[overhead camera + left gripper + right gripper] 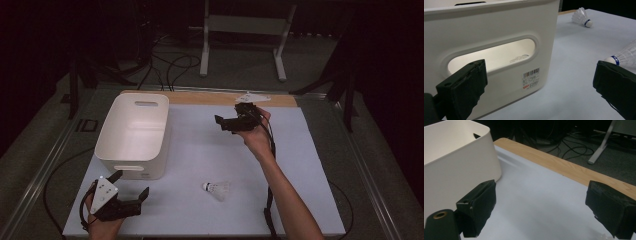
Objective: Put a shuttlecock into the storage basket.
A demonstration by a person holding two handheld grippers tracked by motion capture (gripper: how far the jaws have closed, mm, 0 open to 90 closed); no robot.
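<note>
A white plastic bin (134, 131) stands on the left of the white table mat (210, 150). One white shuttlecock (216, 190) lies on its side near the front middle. My left gripper (131, 184) rests open at the front left corner, just before the bin's near wall (499, 32). That shuttlecock (624, 56) sits just beyond its right jaw. A second shuttlecock (582, 18) lies farther back on the mat. My right gripper (223, 123) hovers open over the back middle of the mat, pointing left toward the bin (456, 162). Nothing is between either pair of jaws.
A wooden strip (210, 98) runs along the mat's far edge. Beyond it are floor cables (172, 65) and a white stand (245, 30). The bin has a handle slot (491, 56) and a barcode label (531, 78) on its near wall.
</note>
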